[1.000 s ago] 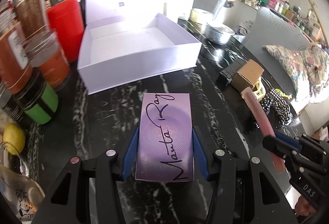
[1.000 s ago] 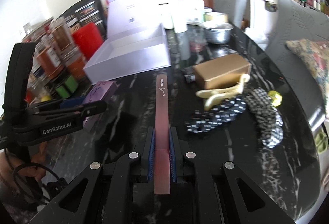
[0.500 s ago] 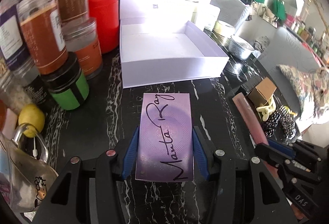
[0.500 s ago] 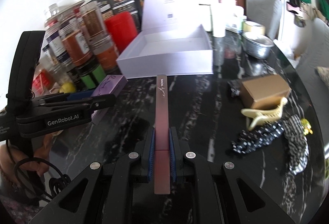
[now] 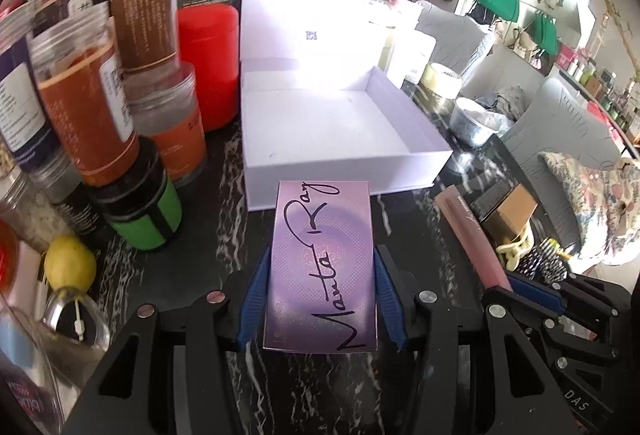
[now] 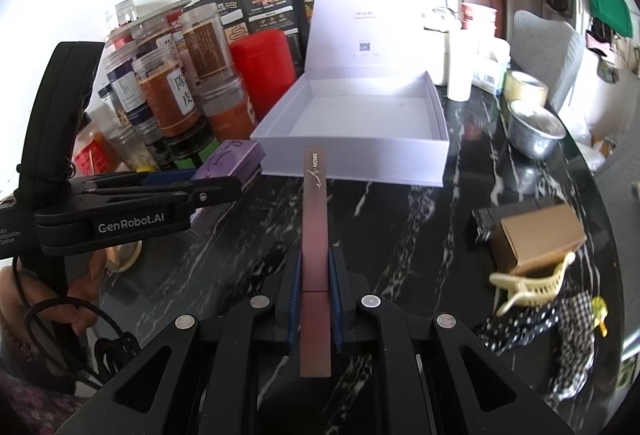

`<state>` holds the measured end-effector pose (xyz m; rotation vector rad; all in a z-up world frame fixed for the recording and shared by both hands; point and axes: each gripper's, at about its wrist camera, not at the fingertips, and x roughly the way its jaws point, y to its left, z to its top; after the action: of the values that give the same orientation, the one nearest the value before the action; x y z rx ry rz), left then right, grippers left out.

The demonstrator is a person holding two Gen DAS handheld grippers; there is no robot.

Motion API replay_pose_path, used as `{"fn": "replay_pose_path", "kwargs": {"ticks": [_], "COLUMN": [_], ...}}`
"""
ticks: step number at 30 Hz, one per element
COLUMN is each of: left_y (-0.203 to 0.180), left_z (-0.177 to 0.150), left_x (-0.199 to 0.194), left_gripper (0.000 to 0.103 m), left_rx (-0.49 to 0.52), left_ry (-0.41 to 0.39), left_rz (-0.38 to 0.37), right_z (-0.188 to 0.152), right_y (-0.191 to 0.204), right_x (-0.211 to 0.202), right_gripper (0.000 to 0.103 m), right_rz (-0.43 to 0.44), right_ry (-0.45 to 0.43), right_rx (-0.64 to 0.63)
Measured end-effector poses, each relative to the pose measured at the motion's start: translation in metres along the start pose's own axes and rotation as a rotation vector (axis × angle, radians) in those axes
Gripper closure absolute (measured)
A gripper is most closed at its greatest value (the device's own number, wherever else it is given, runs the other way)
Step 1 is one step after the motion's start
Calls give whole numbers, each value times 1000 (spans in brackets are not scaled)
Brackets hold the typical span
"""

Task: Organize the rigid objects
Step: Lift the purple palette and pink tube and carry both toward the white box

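Between the blue pads of the left tongs sits a purple box with "Manta Ray" handwritten across its top, clamped by both long sides, its far end just short of the near wall of the open white gift box. The right tongs are closed narrowly on a slim dusky-pink box, gripped near its rear end, with the front end reaching toward the same white box.

Only the right wrist view shows the left tongs from the side, the purple box held above the black marble table, and a hand on the handle behind them. Only the left wrist view shows the script on the purple lid head-on, and a lemon to the left of the left tongs.

Left of both tongs stands a crowd of spice jars, a green-banded jar and a red canister, close against the white box's left wall. Right of the right tongs lie a brown cardboard box, a cream hair claw and a black-and-white checked cloth; farther ahead a metal bowl and a roll of tape. The white box's raised lid blocks what is behind it.
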<state>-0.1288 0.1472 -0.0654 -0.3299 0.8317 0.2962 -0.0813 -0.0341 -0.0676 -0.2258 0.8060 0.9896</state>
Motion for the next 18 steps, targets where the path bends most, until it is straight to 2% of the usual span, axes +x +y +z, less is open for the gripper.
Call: {"fn": "replay_pose_path", "kwargs": {"ticks": [18], "left_y": [-25], "left_z": [57], "left_x": [-6], "left_gripper": [53], "left_rx": [96], "left_ry": [-106], "left_rz": [1], "right_z": [52], "right_y": [-12], "right_x": [-8], "right_gripper": [90], "right_rz": [-53], "right_ry": [-71], "right_rx": [-57]}}
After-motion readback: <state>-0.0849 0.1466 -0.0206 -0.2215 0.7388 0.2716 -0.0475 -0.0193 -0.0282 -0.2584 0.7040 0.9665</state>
